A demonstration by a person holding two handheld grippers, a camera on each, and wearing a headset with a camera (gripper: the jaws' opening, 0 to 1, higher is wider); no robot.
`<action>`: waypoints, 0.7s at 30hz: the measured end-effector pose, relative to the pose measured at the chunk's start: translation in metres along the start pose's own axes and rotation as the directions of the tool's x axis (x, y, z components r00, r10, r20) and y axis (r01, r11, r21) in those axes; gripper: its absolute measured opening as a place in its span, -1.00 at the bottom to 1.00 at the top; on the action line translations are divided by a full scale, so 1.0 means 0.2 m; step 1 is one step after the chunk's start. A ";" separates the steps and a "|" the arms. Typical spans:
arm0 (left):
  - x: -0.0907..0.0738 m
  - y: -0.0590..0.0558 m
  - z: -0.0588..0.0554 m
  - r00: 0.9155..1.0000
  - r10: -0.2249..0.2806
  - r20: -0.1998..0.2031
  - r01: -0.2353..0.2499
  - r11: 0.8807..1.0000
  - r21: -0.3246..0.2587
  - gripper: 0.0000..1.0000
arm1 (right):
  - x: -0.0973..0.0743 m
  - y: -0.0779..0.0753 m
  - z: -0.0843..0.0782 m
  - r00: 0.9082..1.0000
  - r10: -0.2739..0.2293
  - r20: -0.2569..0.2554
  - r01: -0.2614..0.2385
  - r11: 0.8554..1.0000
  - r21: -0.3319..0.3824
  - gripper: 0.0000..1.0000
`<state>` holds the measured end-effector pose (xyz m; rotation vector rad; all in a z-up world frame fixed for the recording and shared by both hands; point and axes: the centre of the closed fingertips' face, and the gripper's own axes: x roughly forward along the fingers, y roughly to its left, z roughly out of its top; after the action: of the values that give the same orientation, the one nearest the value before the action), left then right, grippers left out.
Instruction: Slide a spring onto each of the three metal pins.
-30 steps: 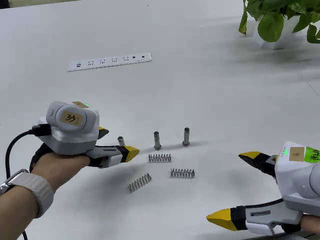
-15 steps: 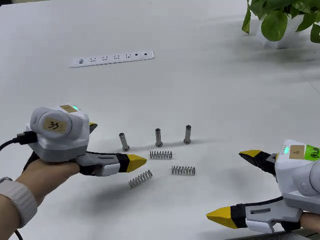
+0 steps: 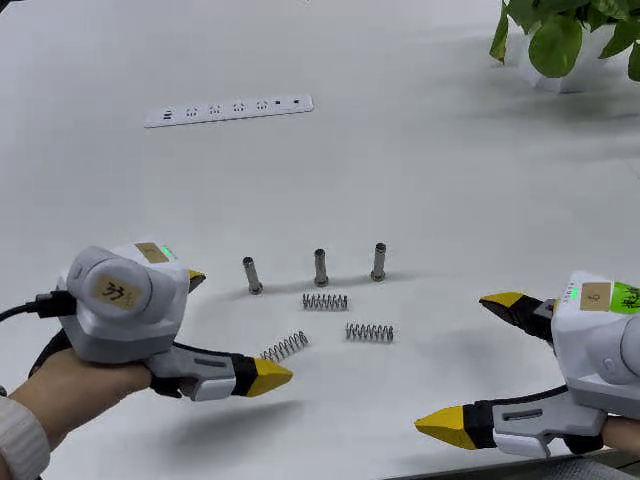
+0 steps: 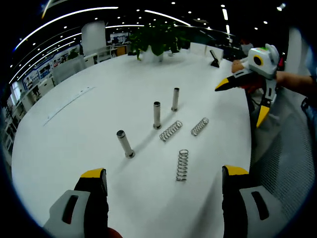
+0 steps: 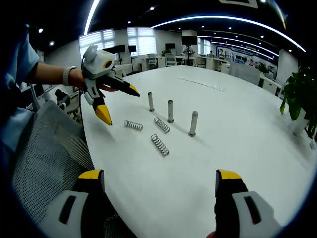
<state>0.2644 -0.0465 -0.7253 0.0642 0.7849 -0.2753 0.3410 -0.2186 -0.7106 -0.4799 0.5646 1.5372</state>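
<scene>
Your left gripper (image 3: 238, 325), white with yellow tips, has drawn back from the three short standing grey metal pins (image 3: 320, 267) to their 8 o'clock, jaws wide and empty, lower tip just beside one coiled wire spring (image 3: 285, 346). All three springs (image 3: 325, 301) lie flat on the white table (image 3: 420, 160) at the pins' 6 o'clock. Your right gripper (image 3: 462, 362) sits at 4 o'clock, jaws wide, holding nothing.
</scene>
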 end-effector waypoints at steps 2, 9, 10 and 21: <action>0.00 -0.02 -0.01 1.000 -0.014 -0.003 0.014 1.000 -0.008 0.91 | 0.00 0.00 0.00 1.000 0.000 0.001 0.000 1.000 0.000 0.88; -0.01 -0.06 -0.02 1.000 -0.021 0.008 0.022 0.998 -0.050 0.67 | 0.00 0.00 0.01 1.000 0.002 0.000 -0.002 1.000 -0.006 0.88; -0.01 -0.07 -0.02 1.000 -0.021 0.007 0.021 0.998 -0.065 0.63 | 0.01 0.00 0.01 1.000 0.003 0.000 -0.003 1.000 -0.006 0.88; 0.04 -0.09 -0.05 1.000 -0.010 -0.015 0.009 0.996 -0.092 -0.15 | 0.01 -0.01 0.02 1.000 0.003 -0.002 -0.003 1.000 -0.013 0.88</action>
<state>0.2581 -0.0630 -0.7373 -0.0245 0.8126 -0.2473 0.3428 -0.2146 -0.7084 -0.4913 0.5575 1.5444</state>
